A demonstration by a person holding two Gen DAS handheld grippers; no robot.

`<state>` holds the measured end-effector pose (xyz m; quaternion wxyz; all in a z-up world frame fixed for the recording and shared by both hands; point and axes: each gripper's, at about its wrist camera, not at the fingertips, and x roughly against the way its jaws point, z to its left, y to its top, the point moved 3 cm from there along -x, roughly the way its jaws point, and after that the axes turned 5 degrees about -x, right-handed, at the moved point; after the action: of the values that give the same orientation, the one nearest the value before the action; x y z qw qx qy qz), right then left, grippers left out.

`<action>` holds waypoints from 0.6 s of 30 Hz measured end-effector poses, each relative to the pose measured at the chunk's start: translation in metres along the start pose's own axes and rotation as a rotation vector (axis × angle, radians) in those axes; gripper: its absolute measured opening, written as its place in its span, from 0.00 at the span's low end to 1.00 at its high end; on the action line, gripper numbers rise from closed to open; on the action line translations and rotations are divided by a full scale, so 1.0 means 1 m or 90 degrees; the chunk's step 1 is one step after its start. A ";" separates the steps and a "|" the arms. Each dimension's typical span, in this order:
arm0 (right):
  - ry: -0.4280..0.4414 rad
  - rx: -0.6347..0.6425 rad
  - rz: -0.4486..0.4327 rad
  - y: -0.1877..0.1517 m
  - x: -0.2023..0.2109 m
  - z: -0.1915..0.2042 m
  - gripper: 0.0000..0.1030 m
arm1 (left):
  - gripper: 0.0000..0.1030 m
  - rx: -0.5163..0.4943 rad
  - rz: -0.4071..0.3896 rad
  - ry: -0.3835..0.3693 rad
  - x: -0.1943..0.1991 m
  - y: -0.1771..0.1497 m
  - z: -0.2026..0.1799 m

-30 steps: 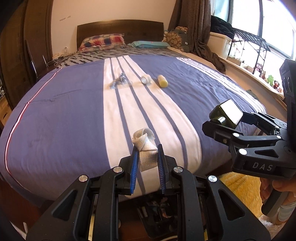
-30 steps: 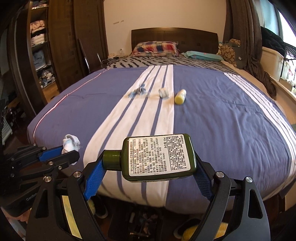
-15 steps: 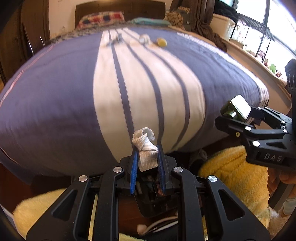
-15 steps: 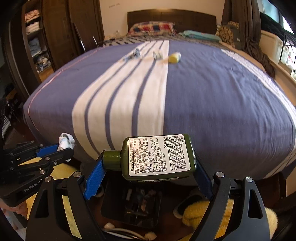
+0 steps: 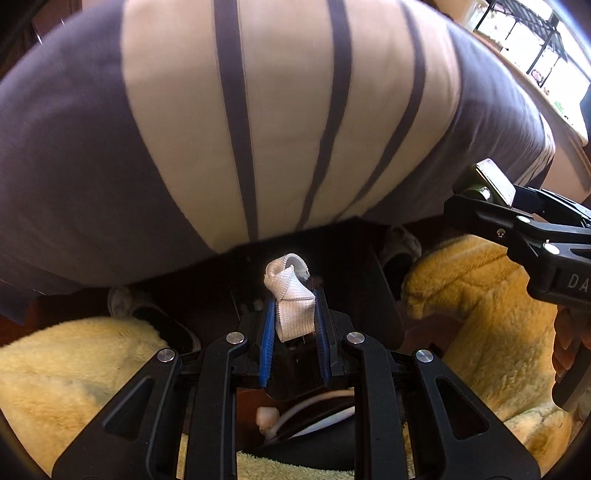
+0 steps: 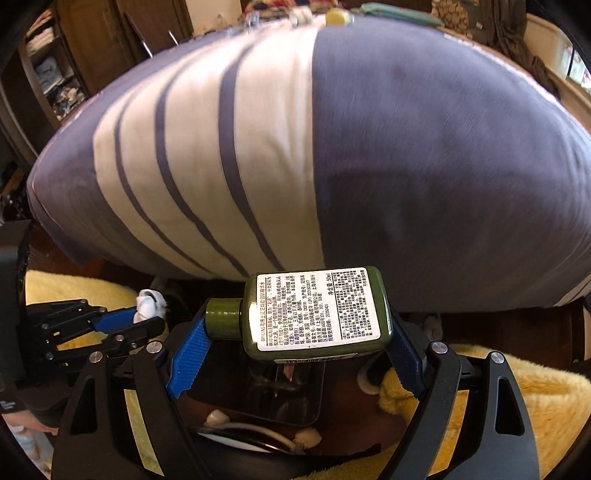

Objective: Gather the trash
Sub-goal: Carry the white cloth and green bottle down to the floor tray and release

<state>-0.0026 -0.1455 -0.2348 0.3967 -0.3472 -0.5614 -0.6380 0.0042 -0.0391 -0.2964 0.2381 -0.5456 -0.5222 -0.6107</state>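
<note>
Left wrist view: left tool (image 5: 293,325) clamped tight on white woven strap scrap (image 5: 291,295), scrap sticking up between blue pads, over dark bin (image 5: 384,295) below foot of bed (image 5: 280,118). Right tool (image 6: 295,332) spread wide, pads pressed on ends of green bottle (image 6: 317,314) lying crosswise, label up. Yellow fluffy rug (image 5: 491,317) flanks bin.

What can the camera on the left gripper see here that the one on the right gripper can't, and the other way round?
Only the left wrist view shows the window shelving. Only the right wrist view shows the green bottle's printed label, the wardrobe shelves and a yellow item far up the bed. Both show the striped duvet, yellow fluffy rug, white folded strap in the left gripper, and green bottle in the right gripper.
</note>
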 end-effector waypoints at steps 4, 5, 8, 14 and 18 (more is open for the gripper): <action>0.007 -0.002 0.038 -0.006 -0.021 0.002 0.83 | 0.18 0.002 0.030 -0.012 -0.017 -0.010 -0.001; 0.007 -0.003 0.049 -0.009 -0.027 0.002 0.83 | 0.18 0.003 0.038 -0.016 -0.022 -0.012 -0.001; 0.015 -0.011 0.083 -0.014 -0.045 0.002 0.83 | 0.18 0.011 0.062 -0.031 -0.032 -0.013 0.001; 0.027 -0.020 0.121 -0.019 -0.066 0.005 0.83 | 0.20 0.029 0.089 -0.054 -0.046 -0.014 0.001; 0.035 -0.026 0.128 -0.013 -0.071 0.002 0.84 | 0.37 0.028 0.097 -0.058 -0.050 -0.014 -0.001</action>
<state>0.0167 -0.1349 -0.3032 0.4665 -0.3921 -0.4998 -0.6154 0.0065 -0.0492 -0.3472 0.2715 -0.6058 -0.5025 -0.5538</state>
